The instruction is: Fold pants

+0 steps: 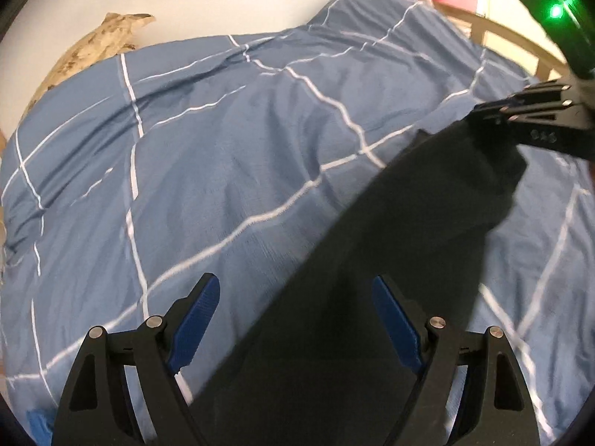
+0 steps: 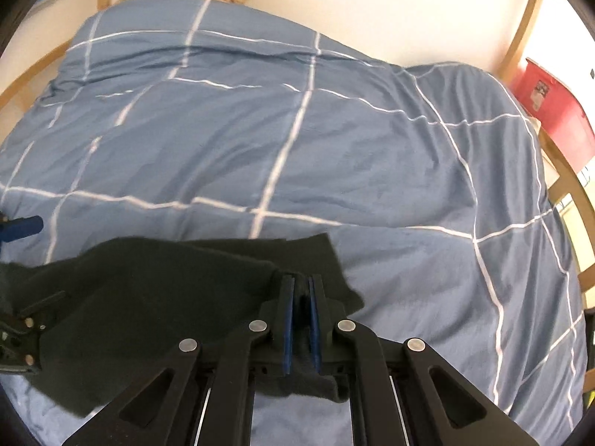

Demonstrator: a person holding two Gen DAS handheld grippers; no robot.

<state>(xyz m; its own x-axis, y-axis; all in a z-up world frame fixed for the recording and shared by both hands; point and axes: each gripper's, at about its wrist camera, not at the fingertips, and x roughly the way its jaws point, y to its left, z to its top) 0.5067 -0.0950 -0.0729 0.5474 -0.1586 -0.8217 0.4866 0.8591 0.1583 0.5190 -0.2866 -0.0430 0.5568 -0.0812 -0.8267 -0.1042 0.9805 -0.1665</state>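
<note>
Left hand-held gripper, black frame with blue ribbed pads, stands wide; the dark charcoal soft-fabric pants run between its fingers, but neither pad presses the cloth. Nothing held on this side

Pants lie as one long dark band across the blue duvet with thin white grid lines, from the lower middle of the left wrist view up to the right. Centre of the bed is bare duvet, rumpled in low ridges, no other objects on it: good open room for laying out

Right hand-held gripper, same build, is clamped tight on a bunched edge of the pants; a loose corner of fabric sticks out beyond the fingers

Progress, judged: early. One end gripped, garment neither spread flat nor visibly creased. Left to do: second grip, lay flat, fold

Edges: curved light wooden bed rail bounds the duvet on the right, with a red box just beyond it; white wall behind, tan mottled cushion at far left. Least room to swing on the right side
</note>
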